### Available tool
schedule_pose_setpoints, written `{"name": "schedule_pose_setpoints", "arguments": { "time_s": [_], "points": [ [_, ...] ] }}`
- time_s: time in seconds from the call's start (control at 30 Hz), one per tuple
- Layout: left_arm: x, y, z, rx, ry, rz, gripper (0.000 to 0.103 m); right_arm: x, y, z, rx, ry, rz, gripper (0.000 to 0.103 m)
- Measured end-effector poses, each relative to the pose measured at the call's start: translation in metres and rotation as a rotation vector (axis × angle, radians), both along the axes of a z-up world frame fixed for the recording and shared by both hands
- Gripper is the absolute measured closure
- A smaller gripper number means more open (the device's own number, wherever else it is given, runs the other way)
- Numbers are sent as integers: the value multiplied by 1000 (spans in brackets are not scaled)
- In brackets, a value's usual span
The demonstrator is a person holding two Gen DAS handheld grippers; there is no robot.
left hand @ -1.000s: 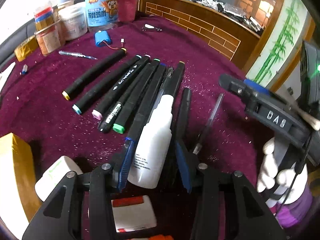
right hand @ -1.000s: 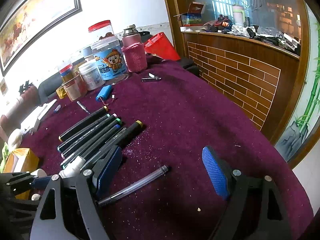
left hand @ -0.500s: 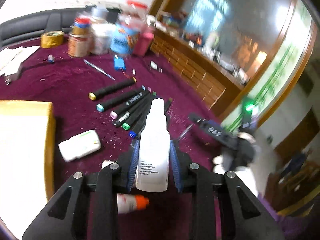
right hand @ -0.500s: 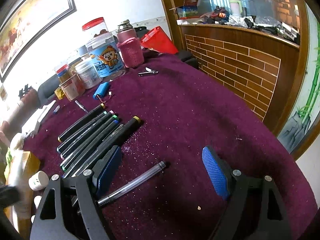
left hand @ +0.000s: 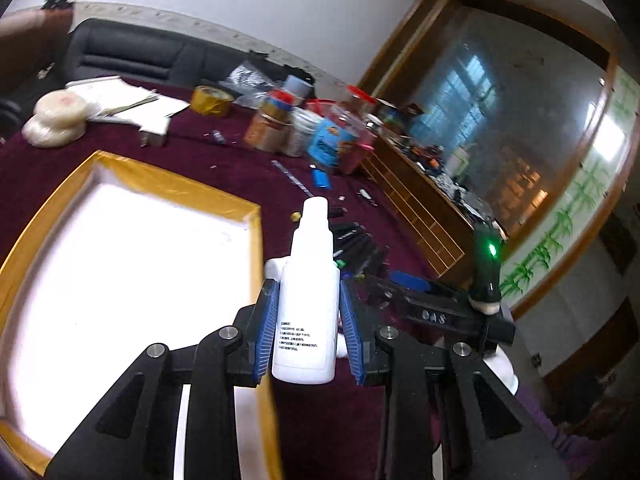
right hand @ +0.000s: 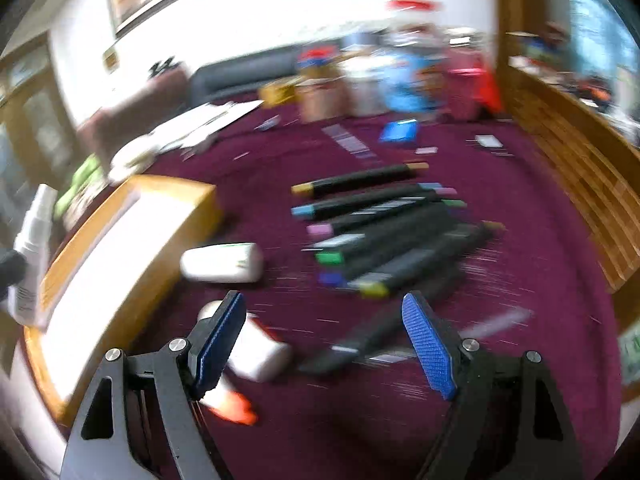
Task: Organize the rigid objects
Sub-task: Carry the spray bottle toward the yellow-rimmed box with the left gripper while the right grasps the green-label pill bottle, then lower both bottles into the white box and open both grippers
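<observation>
My left gripper [left hand: 307, 322] is shut on a white plastic bottle [left hand: 308, 304] and holds it upright in the air beside the right edge of a yellow-rimmed white box [left hand: 132, 264]. The bottle also shows at the left edge of the right wrist view [right hand: 30, 256]. My right gripper [right hand: 324, 344] is open and empty, low over the purple table. Before it lie a row of black markers [right hand: 380, 220], a white bottle on its side [right hand: 222, 262], a small orange-capped bottle [right hand: 256, 356] by its left finger, and a dark pen [right hand: 360, 340].
Jars and tubs [left hand: 316, 132] stand at the table's far side, with a blue battery pack [left hand: 322, 178], tape rolls [left hand: 60, 114] and papers [left hand: 132, 104]. A brick-fronted counter [right hand: 576, 152] borders the table on the right. The right wrist view is motion-blurred.
My left gripper closed on the white bottle, lifted it off the markers and carried it left beside the box. My right gripper swung left toward the small bottles, still open.
</observation>
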State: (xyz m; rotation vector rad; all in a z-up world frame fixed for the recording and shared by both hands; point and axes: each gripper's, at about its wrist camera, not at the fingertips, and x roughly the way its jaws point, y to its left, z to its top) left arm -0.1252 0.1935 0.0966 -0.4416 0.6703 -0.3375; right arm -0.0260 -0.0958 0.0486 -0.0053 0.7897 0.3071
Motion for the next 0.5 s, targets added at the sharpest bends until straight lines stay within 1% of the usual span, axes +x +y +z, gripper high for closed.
{"name": "schedule_pose_setpoints", "arguments": {
  "time_s": [0.07,0.13,0.2,0.37,0.4,0.43,0.5],
  "points": [
    [-5,8,-3,12,1,21,75,9,34,-1,1,53,83,27],
    [-8,21,-6,15,6,47,75,23,61,-3,32,114,128,27],
    [-10,31,-12,-1,20,59,75,39,85,-7,24,153,141,27],
    [-9,48,-26,-21,54,70,75,63,120,-26,-53,221,137,28],
    [-8,51,-28,-25,59,71,75,67,126,-31,-79,231,136,33],
    [-8,52,-29,-27,63,71,75,70,132,-36,-86,235,142,45],
    [-3,56,-32,-26,78,73,75,70,133,-37,-87,246,155,45]
  ]
}}
